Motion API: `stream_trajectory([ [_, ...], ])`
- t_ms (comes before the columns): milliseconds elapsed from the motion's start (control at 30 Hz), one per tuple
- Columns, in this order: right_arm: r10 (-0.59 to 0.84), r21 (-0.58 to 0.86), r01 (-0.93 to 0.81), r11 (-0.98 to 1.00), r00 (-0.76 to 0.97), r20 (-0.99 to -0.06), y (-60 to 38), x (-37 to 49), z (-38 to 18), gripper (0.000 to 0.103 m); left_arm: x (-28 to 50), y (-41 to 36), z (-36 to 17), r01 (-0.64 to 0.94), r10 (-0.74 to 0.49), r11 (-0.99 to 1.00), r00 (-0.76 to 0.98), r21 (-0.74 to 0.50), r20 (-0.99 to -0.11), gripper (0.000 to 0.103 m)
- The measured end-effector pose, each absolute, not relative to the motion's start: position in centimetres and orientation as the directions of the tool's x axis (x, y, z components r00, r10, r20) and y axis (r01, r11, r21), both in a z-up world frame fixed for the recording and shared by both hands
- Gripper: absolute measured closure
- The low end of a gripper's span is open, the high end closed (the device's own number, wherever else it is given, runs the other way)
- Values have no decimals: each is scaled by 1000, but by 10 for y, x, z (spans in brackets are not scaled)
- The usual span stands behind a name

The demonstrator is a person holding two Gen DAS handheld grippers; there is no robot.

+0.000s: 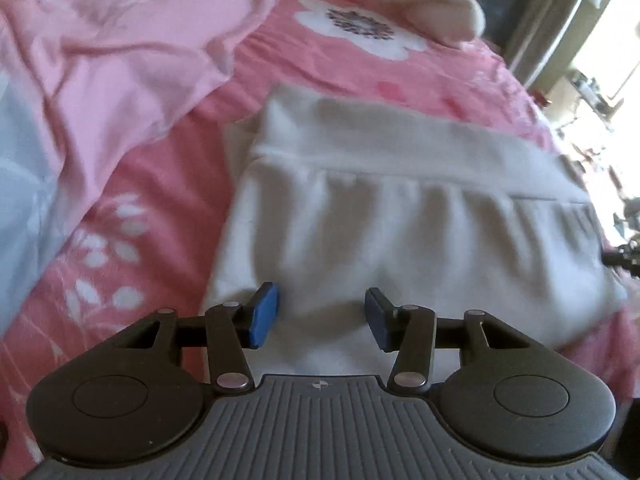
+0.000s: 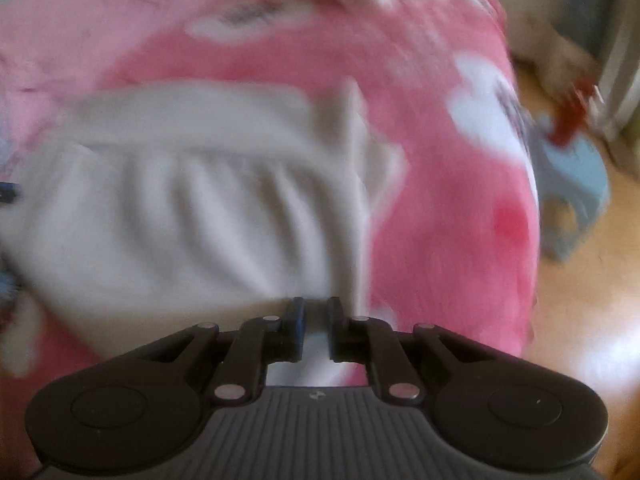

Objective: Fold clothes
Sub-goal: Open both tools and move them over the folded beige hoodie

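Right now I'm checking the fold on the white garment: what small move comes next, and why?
Probably lower the left tool onto the white garment's near edge and close. Its jaws stand open over the cloth and hold nothing, while the right tool is nearly shut.

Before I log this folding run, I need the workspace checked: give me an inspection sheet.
Surface: bed with pink flowered cover.
Job's things: white garment, folded, gathered seam showing, lying flat.
Clutter: pink garment, crumpled, beside the white one; pale blue cloth at the left edge.
Grippers: left gripper open above the white garment, nothing between the pads; right gripper nearly shut at the garment's near edge, grip unclear through blur.
Cables: nothing seen.
Surroundings: blue stool on wooden floor.
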State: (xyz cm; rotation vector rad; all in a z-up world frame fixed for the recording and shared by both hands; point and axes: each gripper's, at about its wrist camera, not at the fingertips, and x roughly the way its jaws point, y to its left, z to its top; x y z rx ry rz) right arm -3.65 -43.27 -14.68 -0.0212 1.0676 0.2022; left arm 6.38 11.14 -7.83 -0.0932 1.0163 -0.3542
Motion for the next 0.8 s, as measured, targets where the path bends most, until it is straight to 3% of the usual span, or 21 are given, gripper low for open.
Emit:
stream_trajectory([
  [167, 159, 57, -208, 976, 516, -841, -431, -51, -110, 96, 53, 129, -54, 245, -354, 933, 487, -264, -798, 55],
  [300, 292, 117, -344, 932, 518, -804, -420, -77, -91, 96, 37, 127, -58, 310, -346, 925, 451, -219, -822, 55],
  [400, 220, 18, -408, 913, 454, -863, -402, -82, -127, 95, 33, 118, -79, 347, -312, 925, 473, -151, -824, 55],
  [467, 220, -16, -436, 900, 485, -846, -402, -87, -144, 96, 31, 114, -85, 373, -300, 921, 496, -112, -815, 55],
  [667, 108, -143, -478, 867, 460, -881, -395, -89, -125, 96, 23, 114, -64, 418, -251, 908, 502, -21, -828, 56],
  [800, 224, -128, -555, 822, 521, -823, -370, -100, -97, 96, 14, 102, -43, 473, -282, 881, 538, 8, -794, 56],
])
